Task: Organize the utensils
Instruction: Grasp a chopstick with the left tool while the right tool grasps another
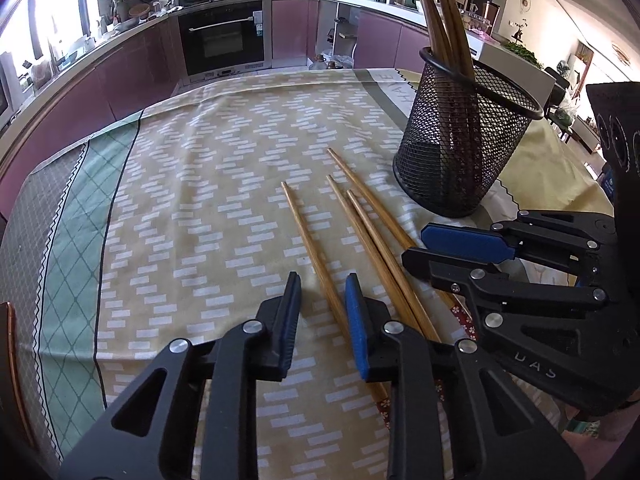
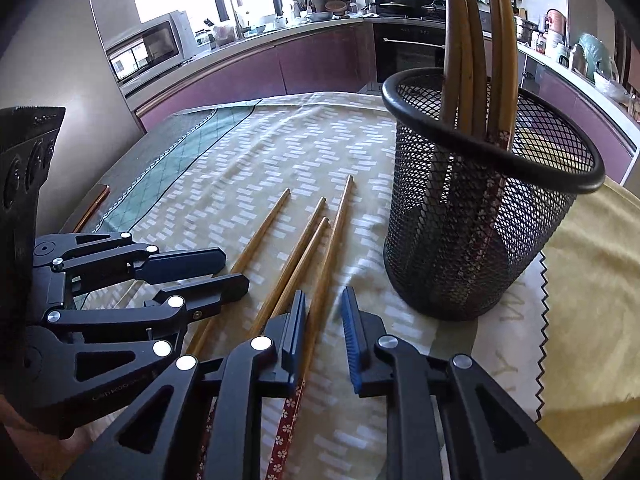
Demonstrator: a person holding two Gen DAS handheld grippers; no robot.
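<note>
— Fingers (image 1: 294, 312) of both grippers?
— Spread, gripping nothing, over four loose chopsticks (image 1: 316, 256) lying on the patterned tablecloth (image 1: 192, 184).
— Surroundings?
— Mesh holder (image 2: 480, 216) with more chopsticks nearby; kitchen oven (image 1: 222, 38) beyond.

four chopsticks (image 2: 304, 248) flat on tablecloth (image 2: 224, 184) | mesh holder (image 2: 472, 240) right of them | more chopsticks (image 2: 476, 52) upright inside

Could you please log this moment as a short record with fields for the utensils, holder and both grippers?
loose chopsticks: four, lying flat on the tablecloth
mesh holder: upright, black, to the right of the loose ones
stored chopsticks: several standing in the holder
left gripper: open, astride the leftmost loose chopstick
right gripper: open, astride the rightmost loose chopstick
held items: none
</note>
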